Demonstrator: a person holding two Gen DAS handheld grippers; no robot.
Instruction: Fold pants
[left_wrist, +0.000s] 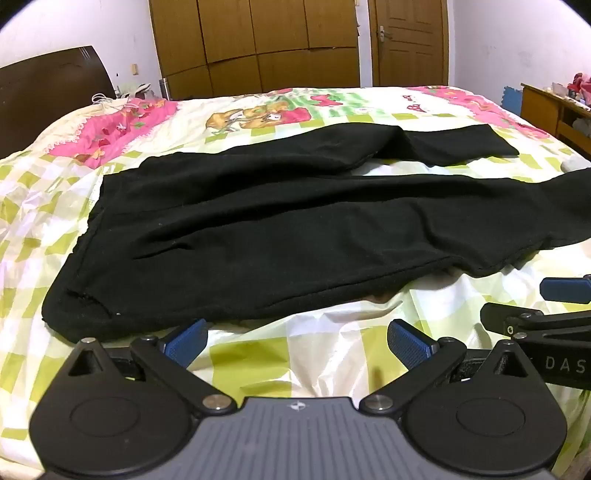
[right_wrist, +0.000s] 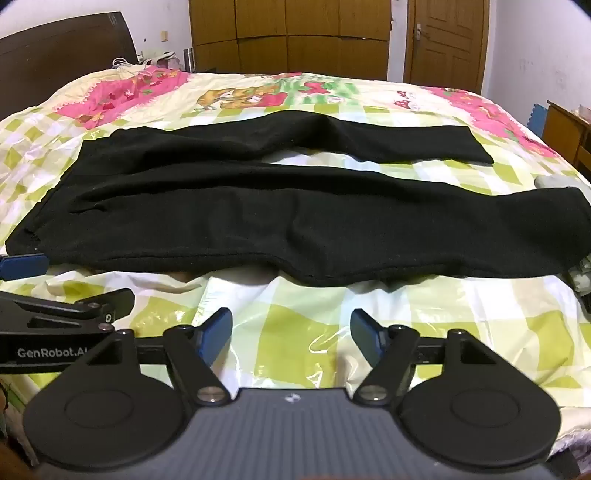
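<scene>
Black pants (left_wrist: 280, 229) lie spread flat across the bed, waistband at the left, both legs running to the right with a strip of bedcover between them. They also show in the right wrist view (right_wrist: 295, 214). My left gripper (left_wrist: 297, 341) is open and empty, just short of the near edge of the pants by the waist. My right gripper (right_wrist: 291, 332) is open and empty, a little short of the near leg's edge. Each gripper shows at the side of the other's view: the right one (left_wrist: 565, 291), the left one (right_wrist: 24, 267).
The bed has a shiny green-checked cover with pink cartoon prints (left_wrist: 288, 354). A dark headboard (left_wrist: 48, 85) stands at the left, a wooden wardrobe (left_wrist: 258, 40) and door (left_wrist: 406, 40) behind, and a wooden cabinet (left_wrist: 554, 110) at the right.
</scene>
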